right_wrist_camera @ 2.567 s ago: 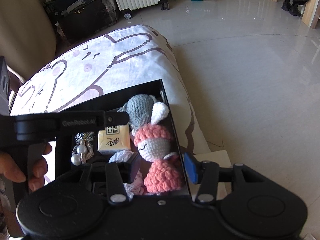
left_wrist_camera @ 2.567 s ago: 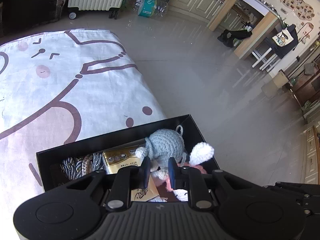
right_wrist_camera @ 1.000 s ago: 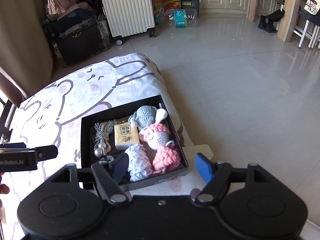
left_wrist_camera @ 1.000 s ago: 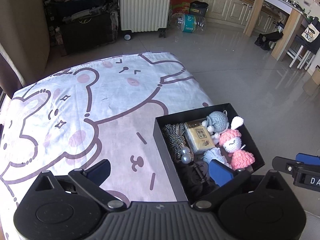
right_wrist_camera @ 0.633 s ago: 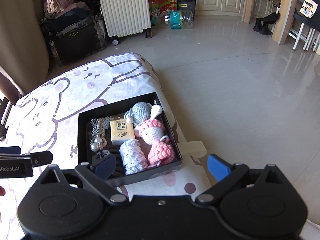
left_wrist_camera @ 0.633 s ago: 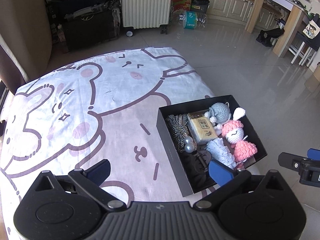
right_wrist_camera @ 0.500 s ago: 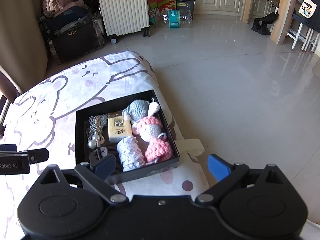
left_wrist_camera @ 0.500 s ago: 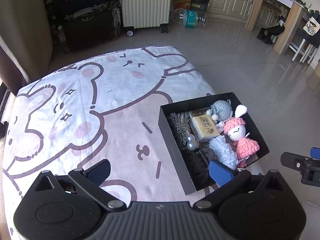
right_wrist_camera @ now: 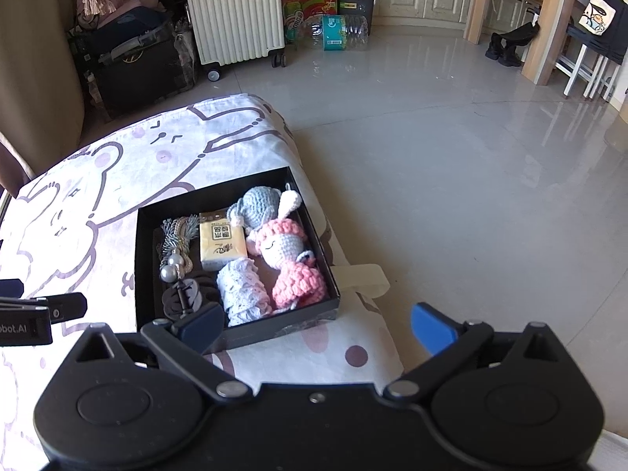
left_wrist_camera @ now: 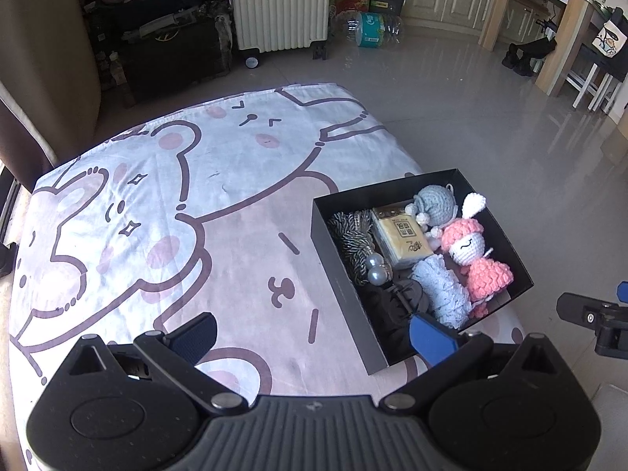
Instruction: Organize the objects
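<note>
Both claws, left gripper [left_wrist_camera: 312, 336] and right gripper [right_wrist_camera: 316, 324], angle downward, the right one's jaws opening, neither holding anything, above a rectangular black box [right_wrist_camera: 142, 259] of crocheted dolls [right_wrist_camera: 292, 263] on a cartoon-printed sheet [left_wrist_camera: 165, 204].

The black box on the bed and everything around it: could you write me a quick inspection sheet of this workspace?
Surface: a bed sheet printed with cartoon bears; the black box sits near its edge, by the floor.
Job's things: inside the box lie a pink crochet doll, a grey crochet toy, a yellow tissue pack, a white lace roll, a tassel cord with pearls and a dark hair clip.
Clutter: nothing seen loose on the sheet.
Grippers: left gripper open, nothing between its fingers; right gripper still spreading its fingers, nothing between them.
Cables: nothing seen.
Surroundings: glossy tiled floor, white suitcase, water bottles, kitchen cabinets.
</note>
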Demonstrator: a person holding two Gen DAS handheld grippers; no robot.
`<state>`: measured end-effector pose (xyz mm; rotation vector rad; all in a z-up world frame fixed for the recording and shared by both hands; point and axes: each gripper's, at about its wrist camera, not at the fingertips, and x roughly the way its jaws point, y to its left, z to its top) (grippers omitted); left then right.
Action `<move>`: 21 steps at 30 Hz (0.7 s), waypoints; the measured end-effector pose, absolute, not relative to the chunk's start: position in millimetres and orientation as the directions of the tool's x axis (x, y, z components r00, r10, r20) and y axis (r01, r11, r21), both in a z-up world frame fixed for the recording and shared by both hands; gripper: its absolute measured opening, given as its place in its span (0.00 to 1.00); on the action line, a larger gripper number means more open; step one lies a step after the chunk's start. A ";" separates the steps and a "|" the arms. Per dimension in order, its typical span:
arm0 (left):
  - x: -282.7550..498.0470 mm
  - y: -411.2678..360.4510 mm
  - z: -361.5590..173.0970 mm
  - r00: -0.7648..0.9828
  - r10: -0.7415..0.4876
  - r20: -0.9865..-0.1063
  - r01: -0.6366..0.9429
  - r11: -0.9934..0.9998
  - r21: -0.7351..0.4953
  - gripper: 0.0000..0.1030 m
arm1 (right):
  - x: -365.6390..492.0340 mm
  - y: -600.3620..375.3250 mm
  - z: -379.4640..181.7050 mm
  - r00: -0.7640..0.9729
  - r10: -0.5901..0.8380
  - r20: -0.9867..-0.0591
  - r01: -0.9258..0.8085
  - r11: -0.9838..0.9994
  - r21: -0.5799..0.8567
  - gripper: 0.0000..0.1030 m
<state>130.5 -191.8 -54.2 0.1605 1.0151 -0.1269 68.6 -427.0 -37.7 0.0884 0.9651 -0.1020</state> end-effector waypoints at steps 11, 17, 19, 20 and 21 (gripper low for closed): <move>131.9 -190.3 -54.7 0.519 -0.025 -0.855 0.172 0.982 0.076 1.00 | 68.7 -426.6 -38.6 0.563 -0.051 -0.825 0.127 0.992 0.025 1.00; 131.6 -190.7 -54.6 0.518 -0.023 -0.855 0.172 0.982 0.078 1.00 | 68.7 -426.7 -38.7 0.563 -0.051 -0.825 0.127 0.992 0.026 1.00; 131.6 -190.9 -54.5 0.517 -0.022 -0.856 0.173 0.982 0.079 1.00 | 68.8 -426.8 -38.7 0.563 -0.051 -0.825 0.127 0.992 0.025 1.00; 131.6 -191.0 -54.5 0.518 -0.022 -0.855 0.173 0.982 0.079 1.00 | 68.8 -426.8 -38.7 0.563 -0.051 -0.825 0.127 0.992 0.025 1.00; 131.5 -191.2 -54.4 0.518 -0.022 -0.855 0.173 0.982 0.079 1.00 | 68.7 -426.7 -38.8 0.563 -0.051 -0.825 0.127 0.992 0.025 1.00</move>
